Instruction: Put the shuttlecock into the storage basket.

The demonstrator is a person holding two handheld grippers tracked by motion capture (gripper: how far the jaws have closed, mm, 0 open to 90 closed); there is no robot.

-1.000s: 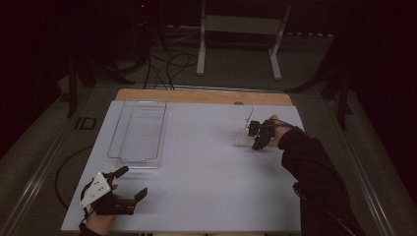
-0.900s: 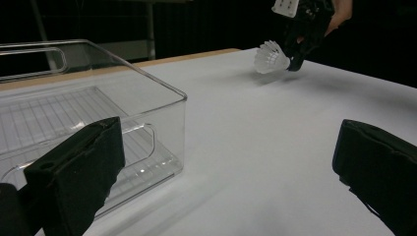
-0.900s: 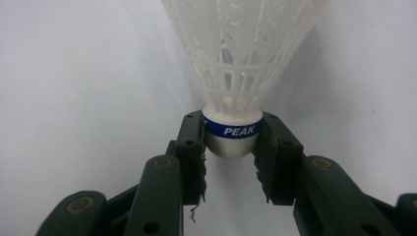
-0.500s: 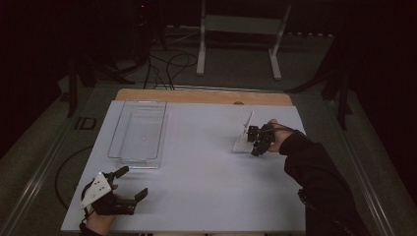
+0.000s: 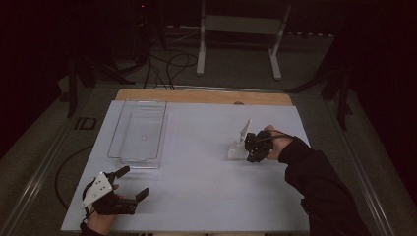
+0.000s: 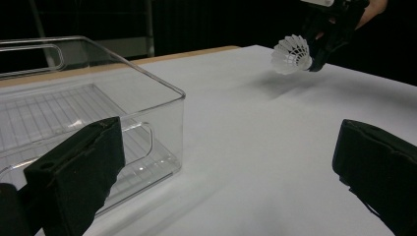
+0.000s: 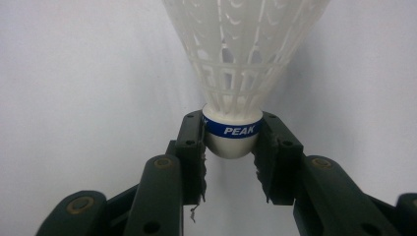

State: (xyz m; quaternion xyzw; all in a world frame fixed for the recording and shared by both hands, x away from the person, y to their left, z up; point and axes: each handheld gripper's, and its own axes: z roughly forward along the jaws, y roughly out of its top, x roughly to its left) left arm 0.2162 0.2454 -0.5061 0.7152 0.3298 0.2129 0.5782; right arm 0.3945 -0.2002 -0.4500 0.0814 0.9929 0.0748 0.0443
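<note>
A white plastic shuttlecock (image 7: 241, 59) with a blue band marked PEAK has its cork pinched between the pads of my right gripper (image 7: 231, 142). In the high view the right gripper (image 5: 249, 147) is at the table's right, with the shuttlecock (image 5: 237, 151) pointing left. The left gripper view shows the shuttlecock (image 6: 292, 54) hanging a little above the white table, a soft shadow under it. My left gripper (image 5: 134, 182) rests at the near left corner, its jaws wide apart and nothing between them (image 6: 226, 172).
A clear plastic bin (image 5: 118, 130) stands empty at the left of the white table (image 5: 196, 167), just beyond my left gripper; its near wall (image 6: 162, 118) is close to the left jaw. A wooden strip (image 5: 196, 96) runs along the far edge. A metal stand (image 5: 236, 29) and cables are on the floor behind.
My right gripper has carried the shuttlecock a little leftward and toward the near side of the table. The left gripper has stayed where it was.
</note>
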